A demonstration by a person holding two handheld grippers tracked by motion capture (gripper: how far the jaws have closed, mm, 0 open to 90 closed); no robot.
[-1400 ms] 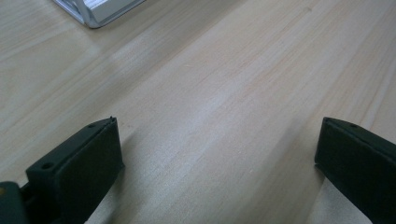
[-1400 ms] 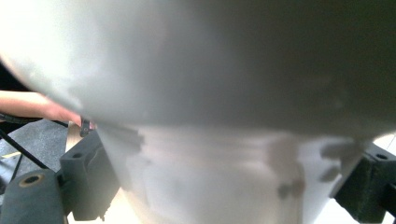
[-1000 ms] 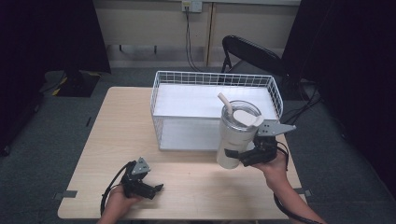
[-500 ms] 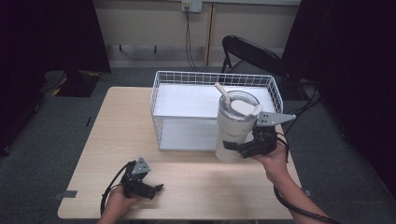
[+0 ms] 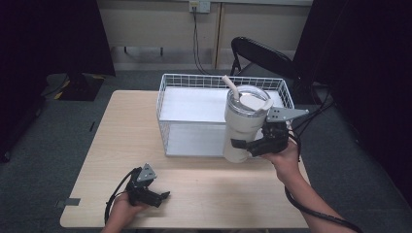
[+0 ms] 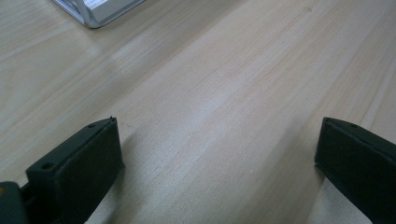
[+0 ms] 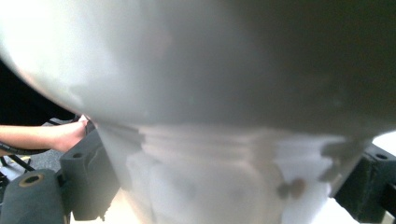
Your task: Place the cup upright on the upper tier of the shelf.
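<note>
A tall cream tumbler (image 5: 241, 124) with a lid and a straw hangs above the front right edge of the white wire basket (image 5: 171, 104). My right gripper (image 5: 247, 145) is shut on its lower part, one jaw on each side. Up close in the right gripper view, the tumbler (image 7: 224, 116) stands between the two black pads (image 7: 86, 179). My left gripper (image 5: 160, 198) rests low on the table near the front left, open. Bare wood lies between its fingers (image 6: 79, 165) in the left gripper view.
The wooden table (image 5: 121, 141) carries the basket at its back middle; a corner of the basket (image 6: 100, 11) appears in the left gripper view. A black chair (image 5: 260, 56) stands behind the table. Cables trail from both grippers.
My right gripper has carried the tumbler up and away from me, from the table's front right toward the basket's front right edge. The left gripper has stayed put.
</note>
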